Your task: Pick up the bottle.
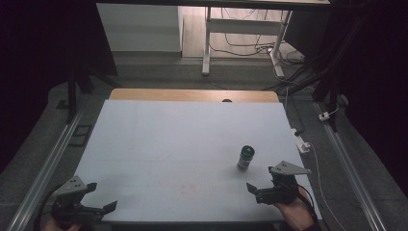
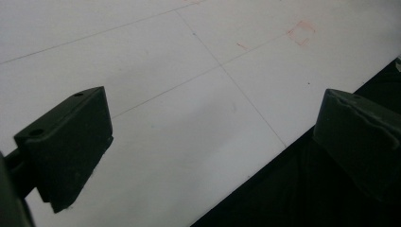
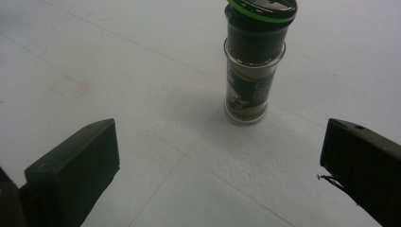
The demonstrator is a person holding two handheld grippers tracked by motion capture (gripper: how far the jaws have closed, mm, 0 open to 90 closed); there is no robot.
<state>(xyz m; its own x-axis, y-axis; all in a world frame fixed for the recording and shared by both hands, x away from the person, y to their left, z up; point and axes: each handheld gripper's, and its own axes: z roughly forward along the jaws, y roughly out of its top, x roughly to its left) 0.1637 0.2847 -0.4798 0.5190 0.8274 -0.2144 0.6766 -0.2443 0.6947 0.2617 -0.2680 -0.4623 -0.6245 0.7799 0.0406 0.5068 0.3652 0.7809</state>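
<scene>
The jar point(image 3: 254, 66) stands upright w/ a dark lid, green ring at the rim, just ahead of our right gripper point(image 3: 217, 179), a bit right of the centre line between its jaws in the right gripper view. Nothing touches it yet. The jaws are spread wide, nothing between them, so that gripper is released and lined up roughly on the jar's lower half.

We judge this as the approach step: reach not yet closed, grasp not yet begun. Next move, as we see it: push fwd, shift slightly toward the right jaw's side so the jar sits centred, keep level w/ the label, then squeeze. It's a tall narrow jar, so a nudge from one jaw first could tip it.

Our left gripper point(image 2: 208, 142) hangs well apart from the jar, over the near edge of the table point(image 2: 156, 71), jaws also wide, holding nothing.
</scene>
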